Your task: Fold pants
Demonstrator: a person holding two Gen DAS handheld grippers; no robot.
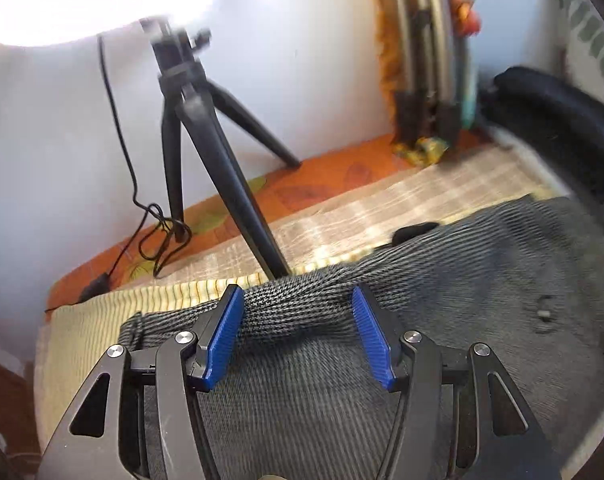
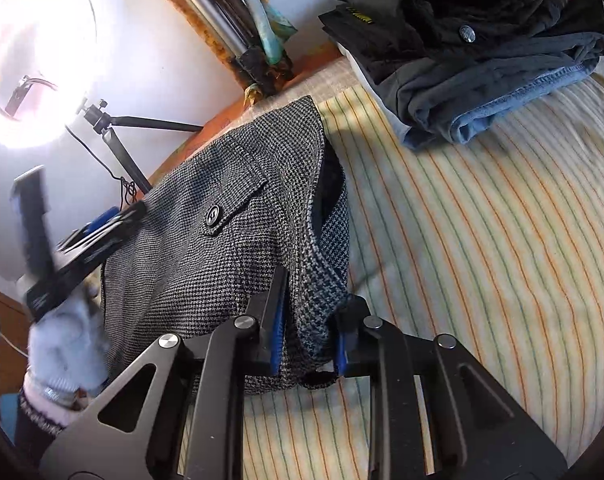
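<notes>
Grey checked pants point(image 2: 222, 240) bunched between both grippers' fingers point(image 1: 226, 340).

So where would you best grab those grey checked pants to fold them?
By the thick top edge, from the near side. The left gripper straddles a bunched fold of the grey checked pants; the right gripper pinches the hanging corner. Hems give firm, graspable ridges.

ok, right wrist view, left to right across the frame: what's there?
Ring light → left gripper → grey houndstooth pants → striped bedsheet, with the stack of folded clothes at upper right.
</notes>
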